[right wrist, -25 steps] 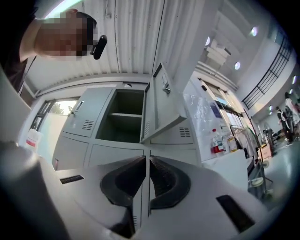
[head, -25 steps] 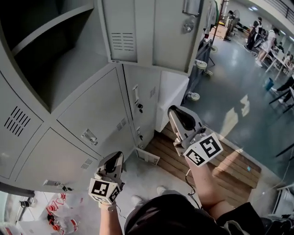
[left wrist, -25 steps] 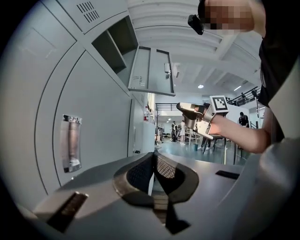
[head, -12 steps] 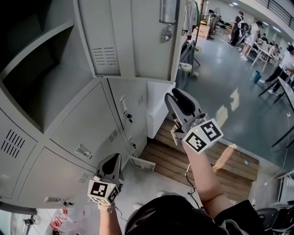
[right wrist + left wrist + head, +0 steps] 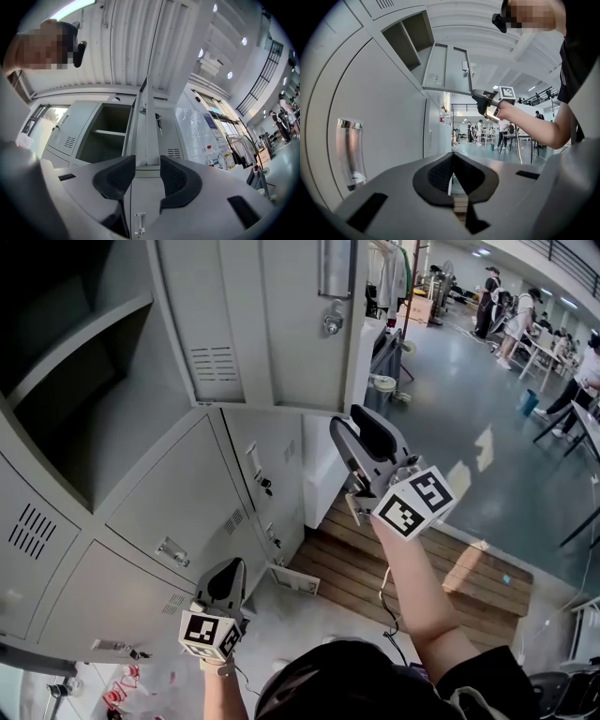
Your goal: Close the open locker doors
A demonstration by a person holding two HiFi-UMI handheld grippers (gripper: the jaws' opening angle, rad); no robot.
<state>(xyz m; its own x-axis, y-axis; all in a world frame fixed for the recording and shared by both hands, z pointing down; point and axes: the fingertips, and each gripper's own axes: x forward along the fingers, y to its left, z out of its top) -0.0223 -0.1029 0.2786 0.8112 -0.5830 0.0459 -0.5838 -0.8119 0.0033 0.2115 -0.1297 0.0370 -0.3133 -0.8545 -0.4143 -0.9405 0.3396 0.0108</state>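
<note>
Now right gripper (image 5: 352, 425) sits just under lower edge of open locker door (image 5: 272, 324); jaws apart, just been opening, door edge seen in gap, pads not pressing. Left gripper (image 5: 228, 575) clenched, empty, well below door, beside closed lockers (image 5: 183, 493).

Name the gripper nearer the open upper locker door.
Right. The right gripper, empty jaws just opening, is under the open upper locker door; the left gripper hangs far below.
</note>
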